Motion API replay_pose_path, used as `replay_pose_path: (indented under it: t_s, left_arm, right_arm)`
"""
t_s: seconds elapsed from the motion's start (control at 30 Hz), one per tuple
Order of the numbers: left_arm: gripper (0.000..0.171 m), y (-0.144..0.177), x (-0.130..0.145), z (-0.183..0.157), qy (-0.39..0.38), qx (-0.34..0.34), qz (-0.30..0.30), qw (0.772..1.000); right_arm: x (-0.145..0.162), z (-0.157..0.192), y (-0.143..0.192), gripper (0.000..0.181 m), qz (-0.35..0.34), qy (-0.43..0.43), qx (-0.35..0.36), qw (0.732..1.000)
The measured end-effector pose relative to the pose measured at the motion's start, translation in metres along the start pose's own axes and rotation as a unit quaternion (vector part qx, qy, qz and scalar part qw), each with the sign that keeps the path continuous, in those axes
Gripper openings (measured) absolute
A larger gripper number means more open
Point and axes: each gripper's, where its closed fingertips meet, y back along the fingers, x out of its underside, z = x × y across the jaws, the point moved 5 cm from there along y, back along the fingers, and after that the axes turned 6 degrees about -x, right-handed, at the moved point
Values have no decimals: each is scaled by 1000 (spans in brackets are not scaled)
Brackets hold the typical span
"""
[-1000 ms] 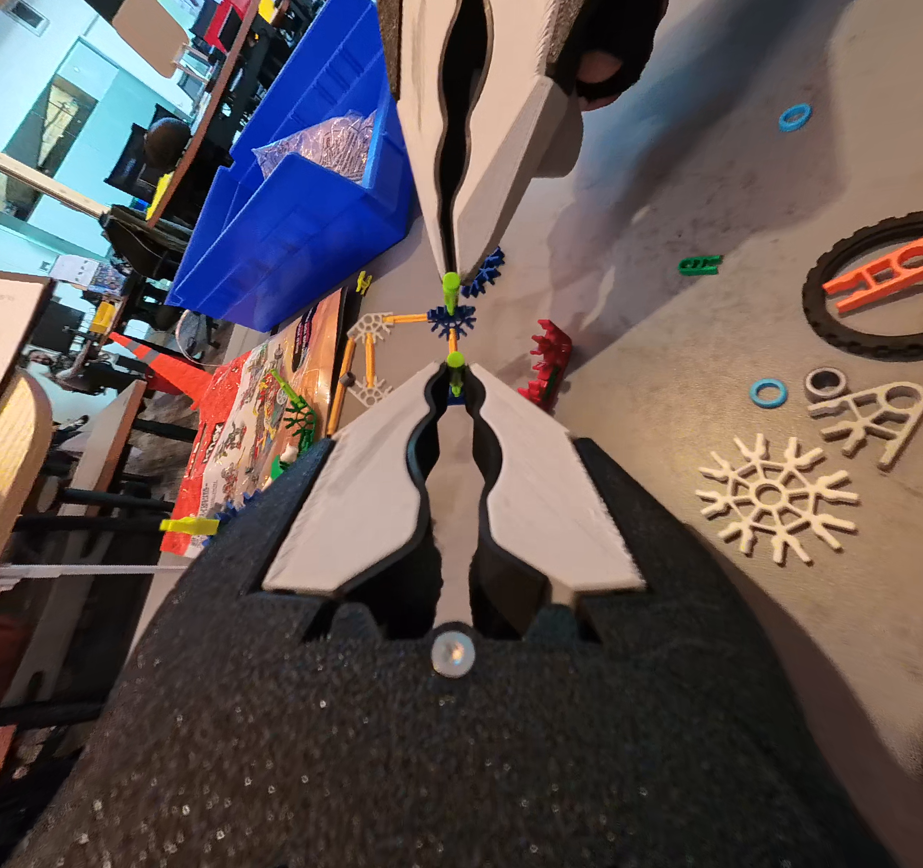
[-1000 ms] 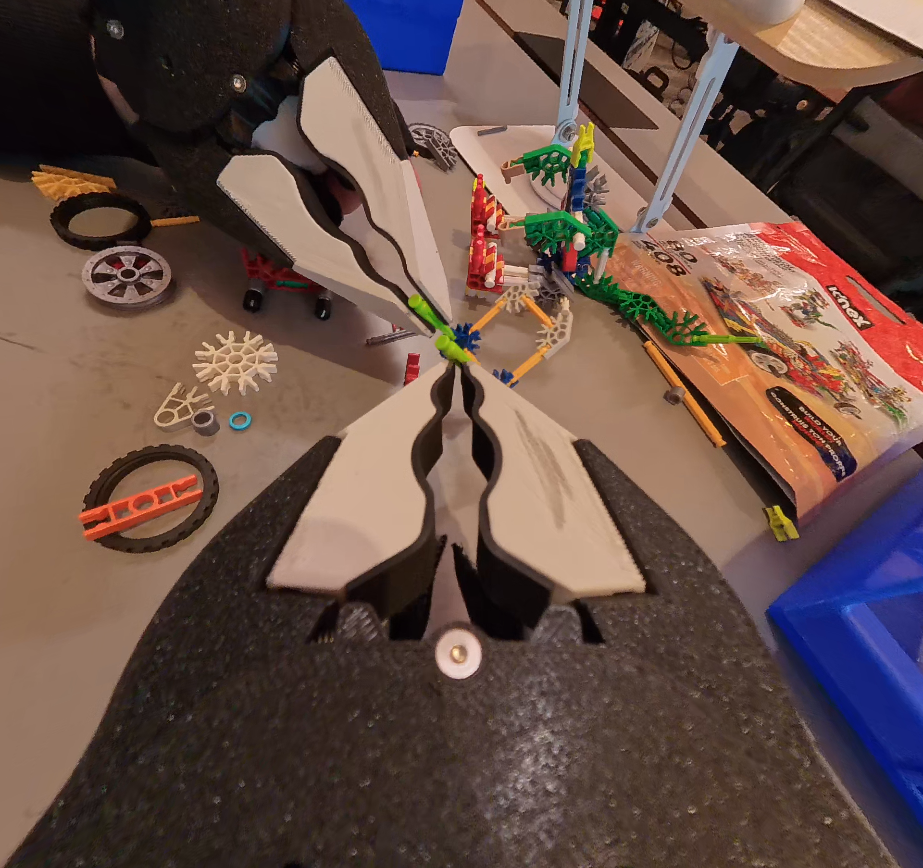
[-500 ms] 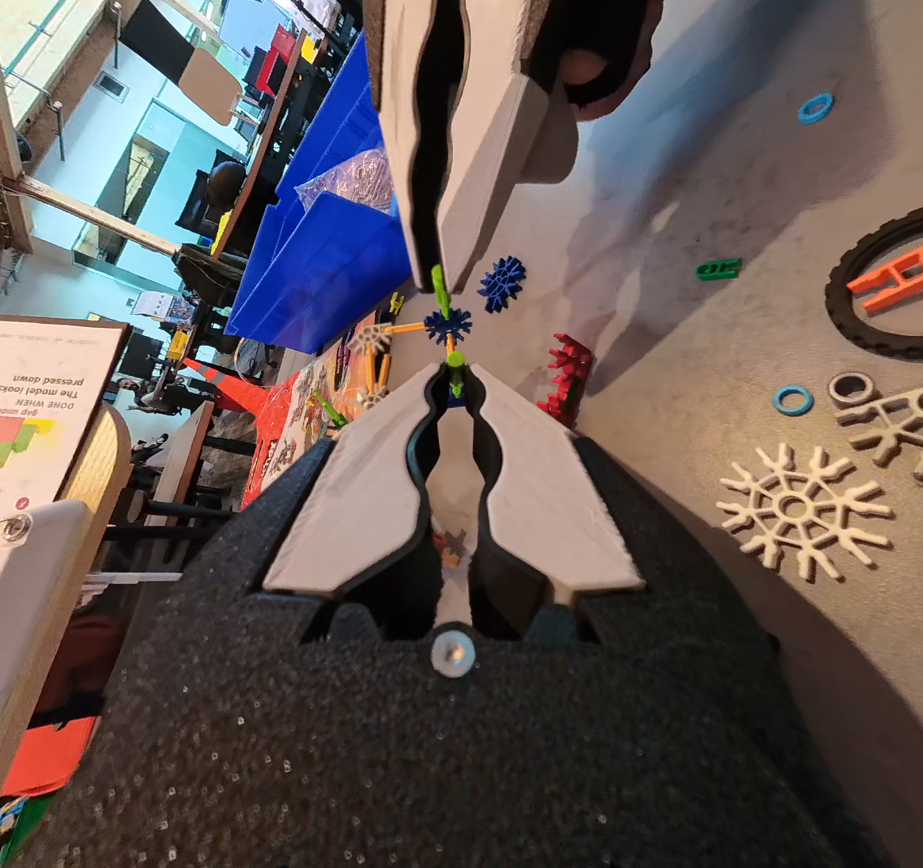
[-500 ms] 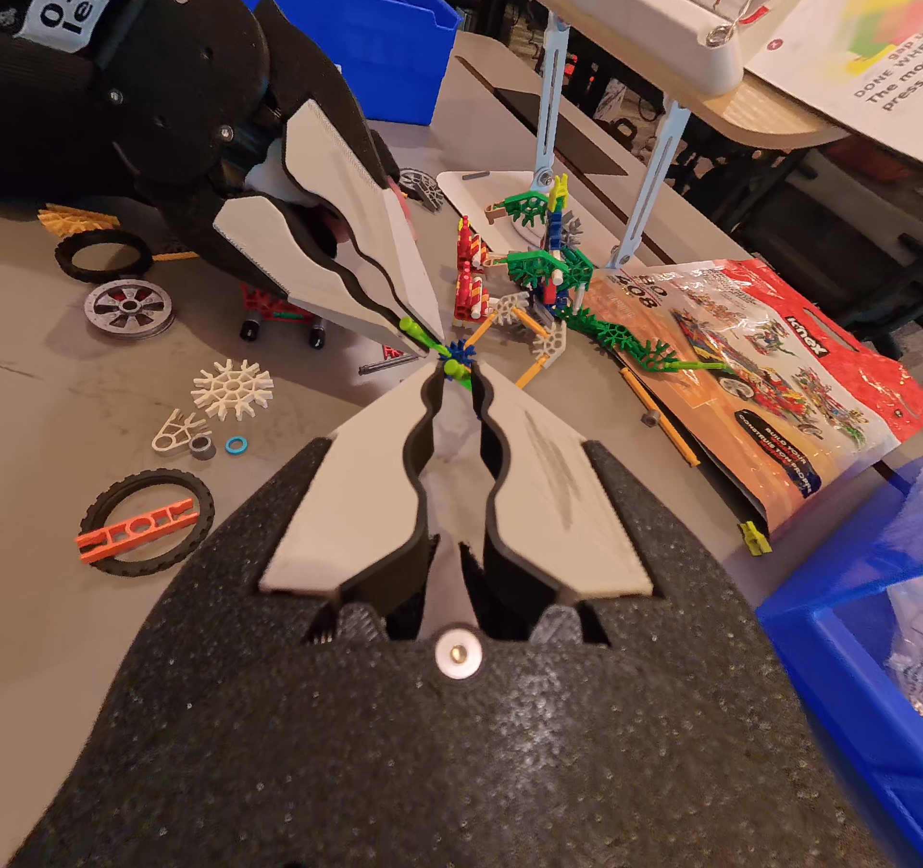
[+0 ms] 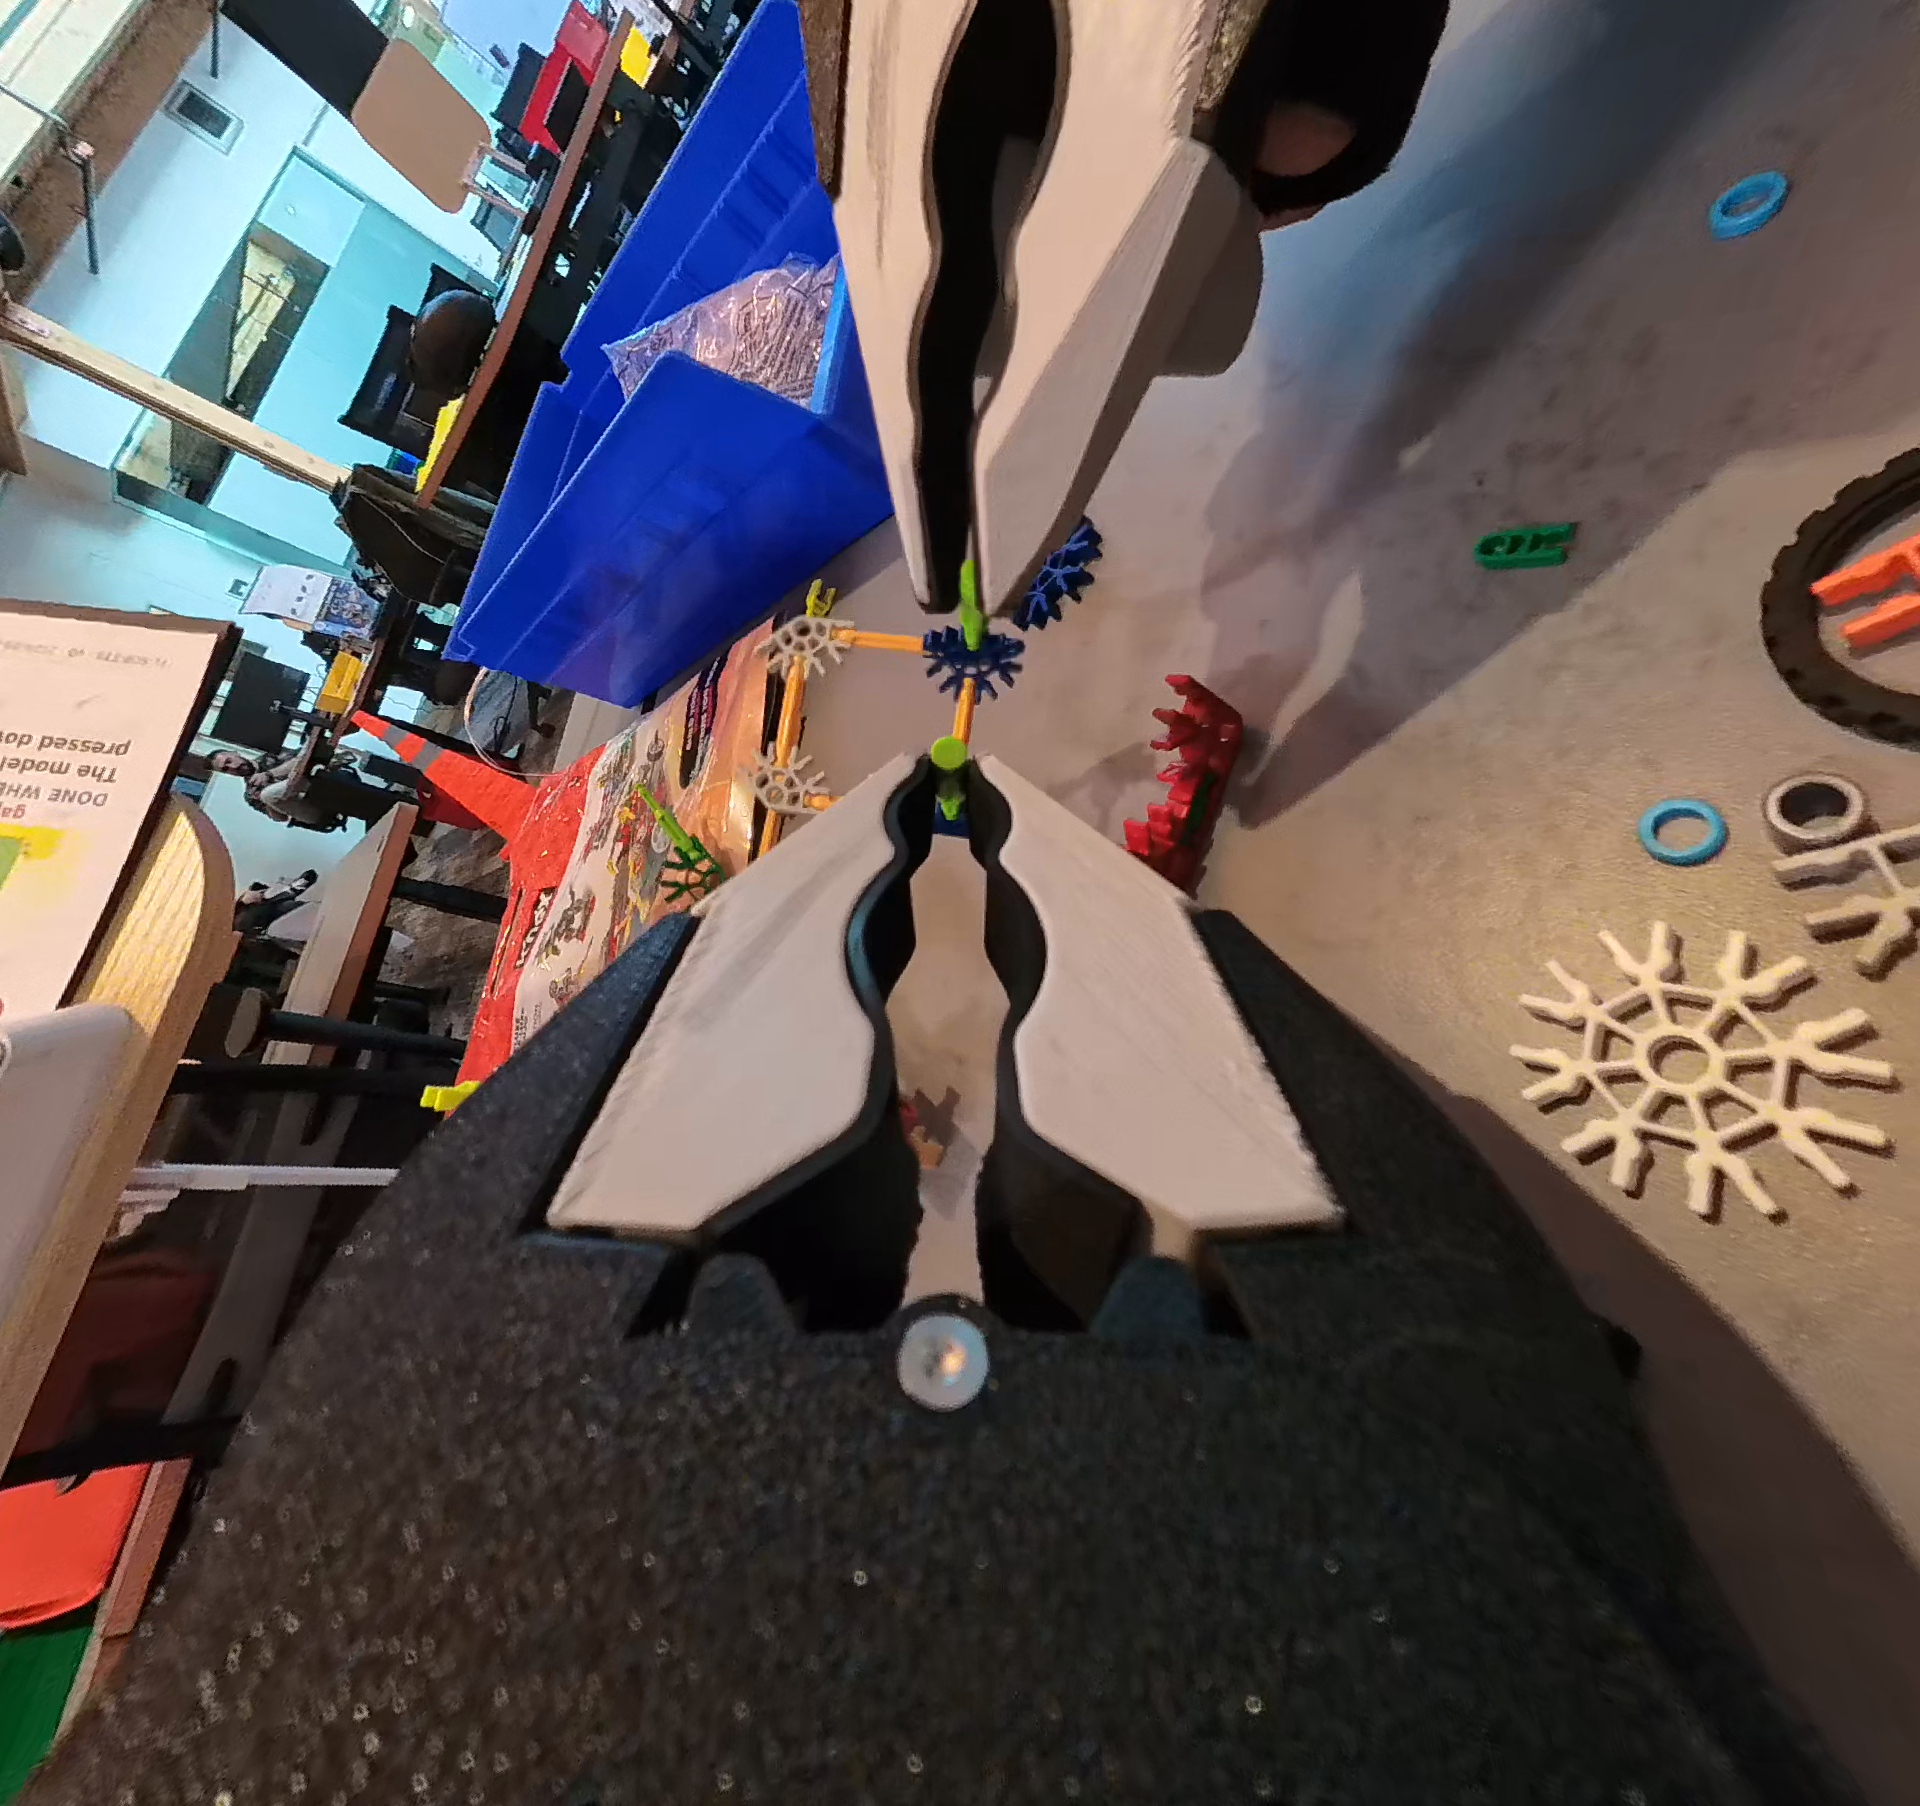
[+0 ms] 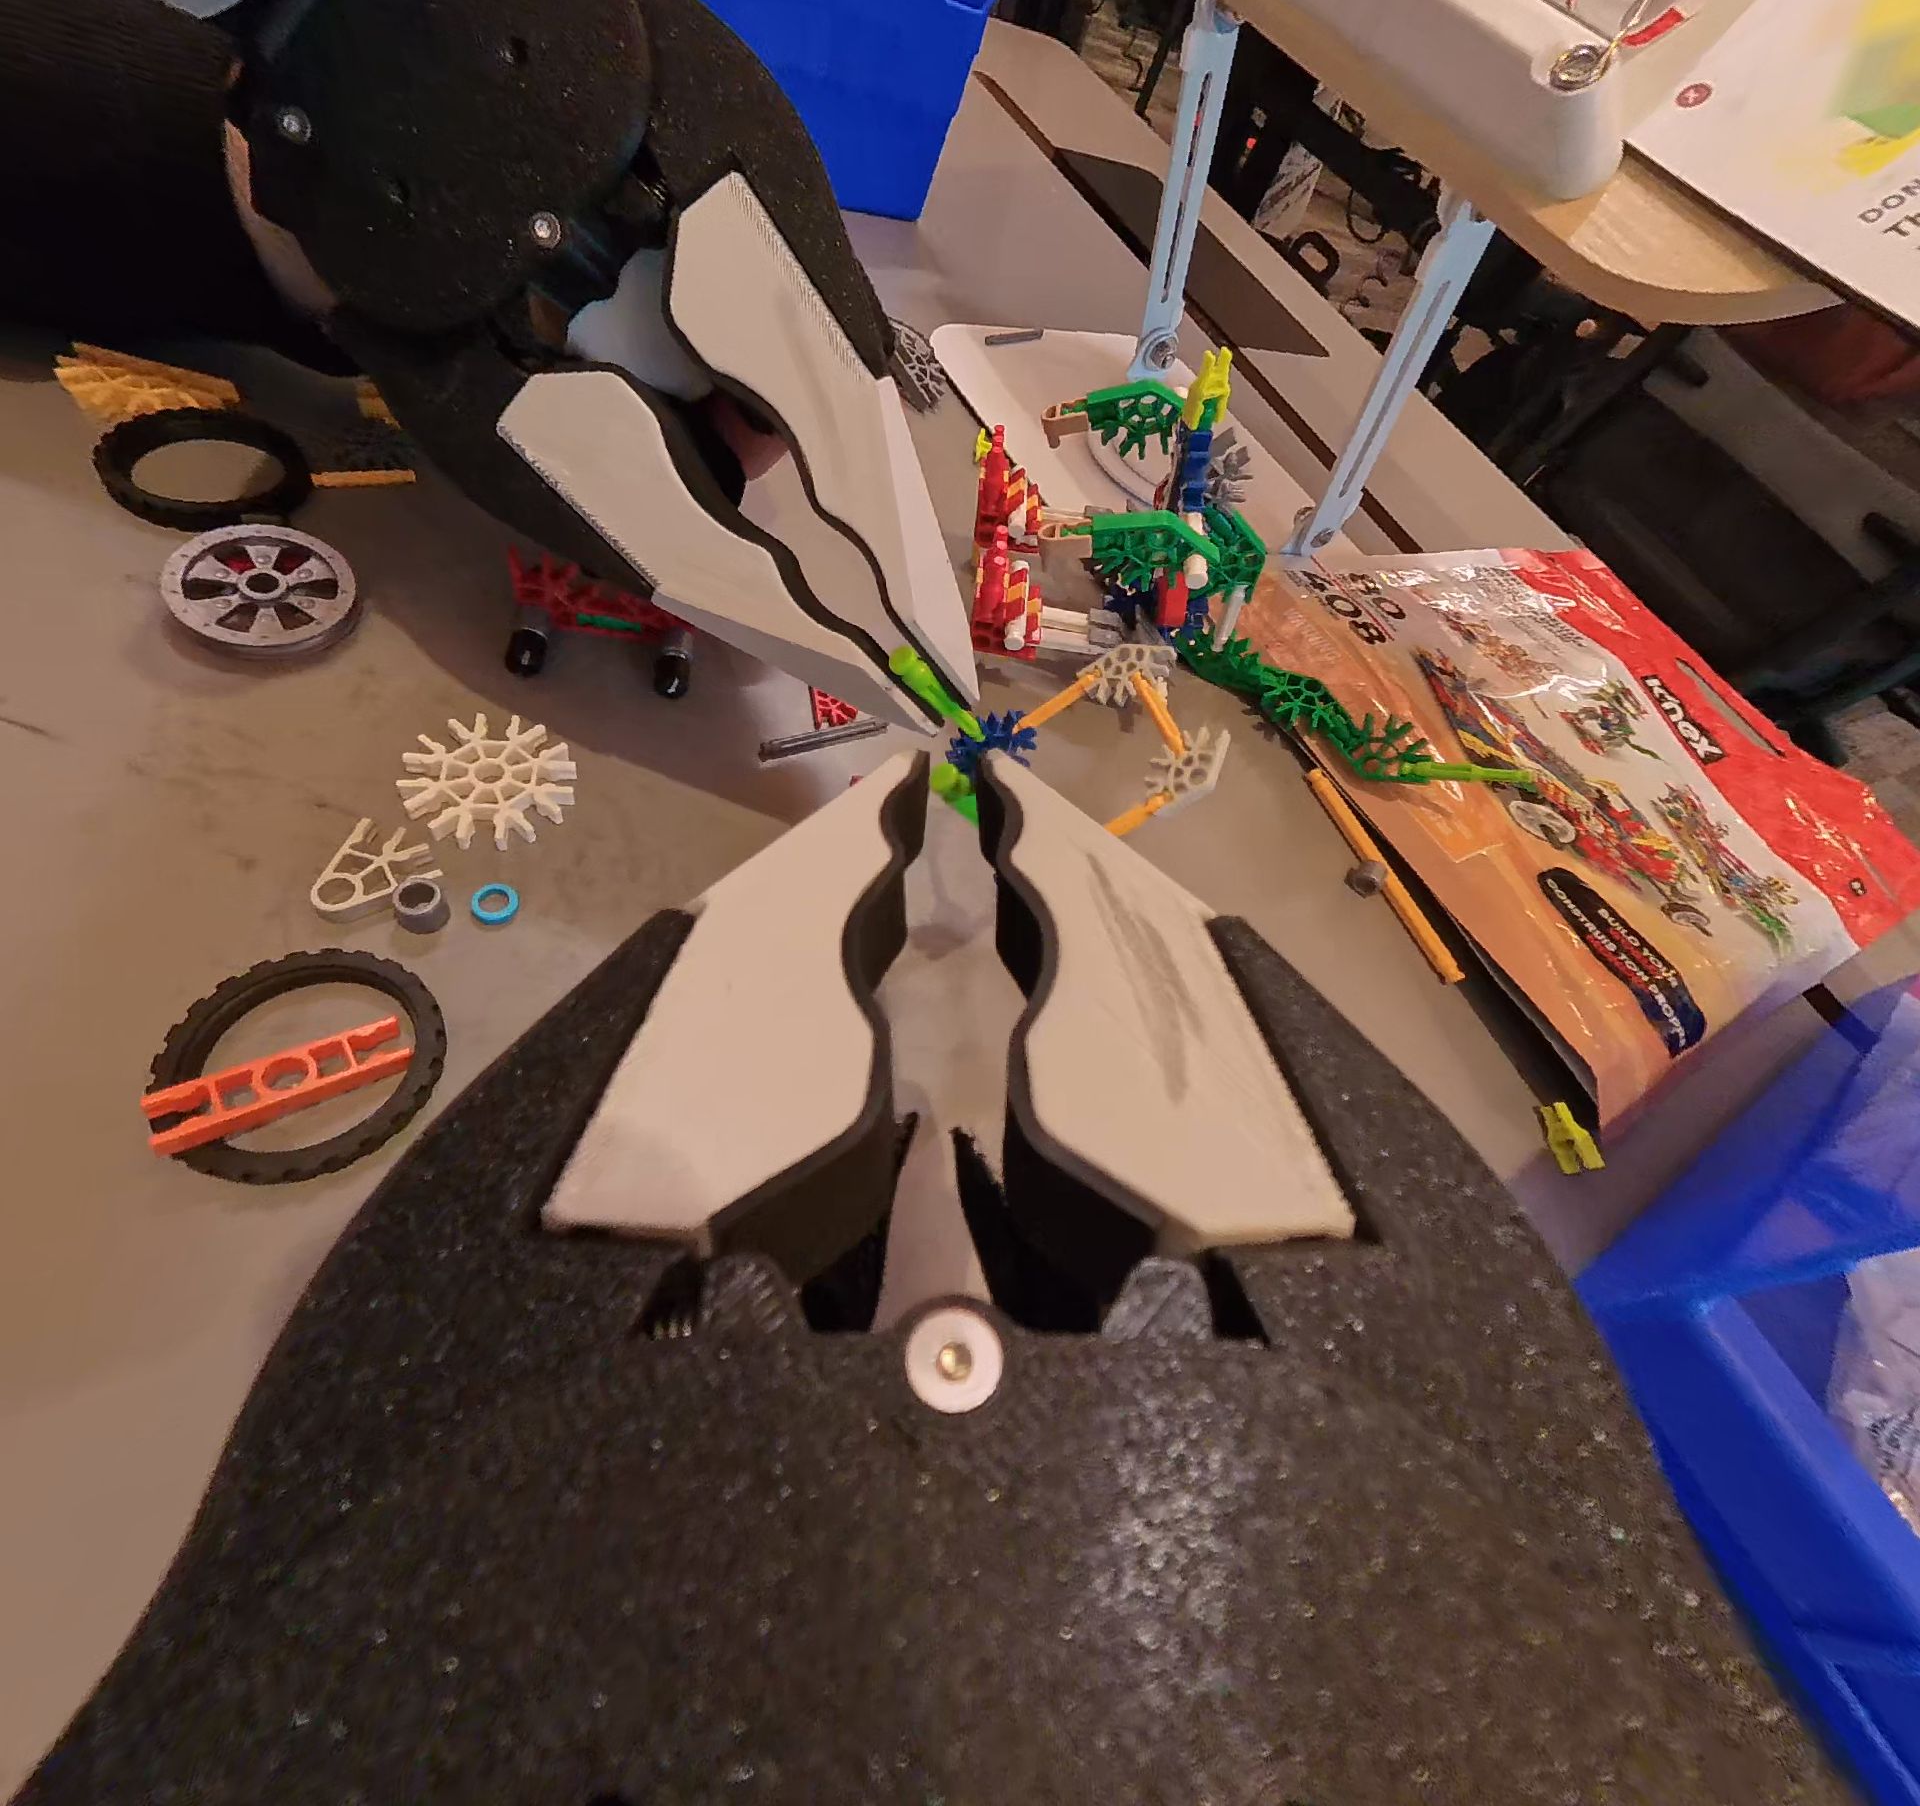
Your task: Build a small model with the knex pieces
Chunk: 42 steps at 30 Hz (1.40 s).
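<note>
Surface: a grey table [image 6: 623,821] strewn with plastic construction pieces; desks and chairs of a workroom lie beyond it
Left gripper [image 5: 948,769]: jaws nearly together, pinched on a lime-green rod [image 5: 945,757] at the tips; in the right wrist view this gripper [image 6: 940,707] comes in from the upper left, its rod [image 6: 920,678] running into the hub
Right gripper [image 6: 954,771]: jaws a narrow slit apart, tips closed on a second lime-green rod [image 6: 951,786]; in the left wrist view it [image 5: 961,603] reaches down from the top, tip to tip with the left one
Between the tips: a blue snowflake connector [image 5: 972,659], both green rods plugged into it; orange rods [image 6: 1060,702] lead from it to two grey connectors [image 6: 1127,667]
Just beyond the right gripper: a red, green and blue built model [image 6: 1143,541]; beside it a printed toy bag [image 6: 1558,769]
Left of the right gripper: a white snowflake connector [image 6: 486,780], a blue ring [image 6: 494,903], a black tyre [image 6: 301,1065] with an orange piece [image 6: 270,1086] inside, a grey wheel hub [image 6: 260,587]
Far edges: blue bins [image 5: 675,468] behind; another blue bin [image 6: 1787,1289] at the right gripper's lower right
</note>
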Motion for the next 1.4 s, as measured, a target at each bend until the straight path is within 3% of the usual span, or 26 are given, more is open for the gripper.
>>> replay_pose_path:
  t_s: [1.4]
  left_arm:
    - [3, -5, 5, -4, 23, 16, 19, 999]
  right_arm:
    - [16, 11, -8, 6, 68, 2, -39, 997]
